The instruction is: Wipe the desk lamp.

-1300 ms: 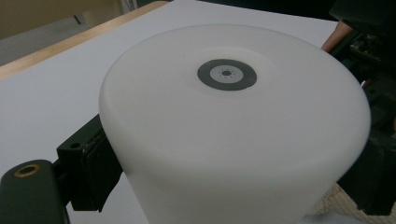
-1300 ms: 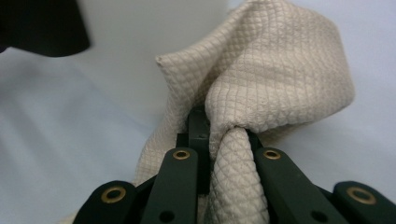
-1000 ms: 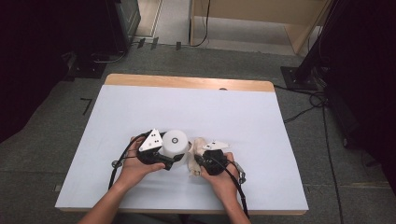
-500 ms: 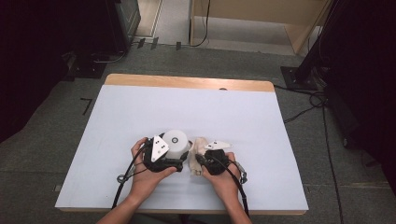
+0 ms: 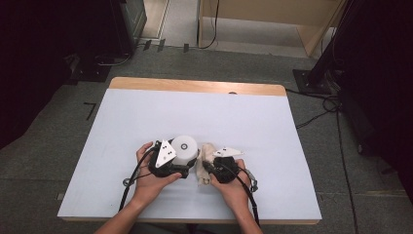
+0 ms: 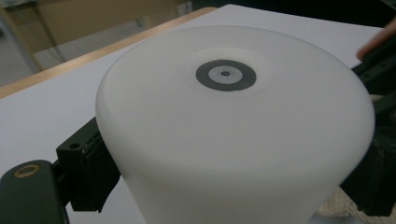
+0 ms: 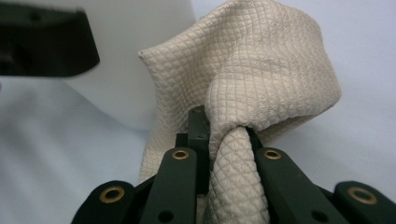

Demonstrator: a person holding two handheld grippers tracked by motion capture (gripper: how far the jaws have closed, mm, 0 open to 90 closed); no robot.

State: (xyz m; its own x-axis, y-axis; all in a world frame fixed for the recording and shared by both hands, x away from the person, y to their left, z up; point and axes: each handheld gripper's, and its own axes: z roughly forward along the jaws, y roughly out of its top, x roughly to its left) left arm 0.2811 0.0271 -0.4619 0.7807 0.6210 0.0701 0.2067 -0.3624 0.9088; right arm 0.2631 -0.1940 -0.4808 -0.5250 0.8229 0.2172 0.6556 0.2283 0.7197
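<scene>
Since a second ago my left gripper has rolled a little, jaws clamped across the white cylinder; smooth, rigid, probably slippery, so I grip its sides low. Just right of the cylinder, touching it, my right gripper pinches the soft beige cloth at a bunched fold.

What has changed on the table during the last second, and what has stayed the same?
The left gripper shifted slightly right toward the person, carrying the white cylindrical container it grips. The right gripper stayed in place, shut on the beige cloth beside the container. Nothing was let go.
</scene>
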